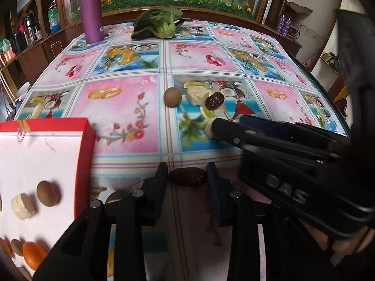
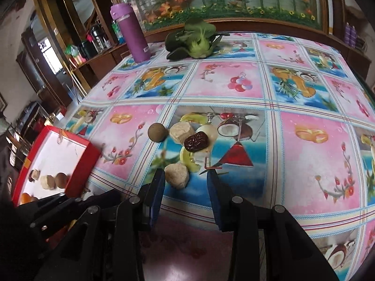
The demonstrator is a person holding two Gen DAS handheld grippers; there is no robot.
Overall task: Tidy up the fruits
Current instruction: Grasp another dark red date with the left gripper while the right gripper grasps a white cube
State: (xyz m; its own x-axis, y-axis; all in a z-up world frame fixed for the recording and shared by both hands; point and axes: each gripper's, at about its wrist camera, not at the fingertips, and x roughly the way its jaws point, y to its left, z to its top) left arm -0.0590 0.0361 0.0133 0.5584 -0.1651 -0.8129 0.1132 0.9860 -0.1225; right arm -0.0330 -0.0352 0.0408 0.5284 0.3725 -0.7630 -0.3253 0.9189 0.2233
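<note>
My left gripper [image 1: 187,172] is shut on a dark red date [image 1: 187,177], which spans the gap between its fingertips. To its left stands a red box [image 1: 85,140] with a white inside, holding a brown round fruit [image 1: 47,193], a pale lump [image 1: 23,206] and oranges [image 1: 32,255]. My right gripper [image 2: 185,179] is open around a second pale lump [image 2: 177,175] that rests on the tablecloth nearer its left finger. Beyond it lie a brown ball [image 2: 157,132], another pale lump [image 2: 181,133] and a red date [image 2: 195,142]. The right gripper [image 1: 229,123] reaches in from the right in the left wrist view.
A purple bottle [image 2: 133,35] and a leafy green vegetable [image 2: 194,39] stand at the far edge of the table with its patterned cloth [image 2: 304,140]. The red box [image 2: 79,164] sits at the near left corner. Shelves with bottles line the left wall.
</note>
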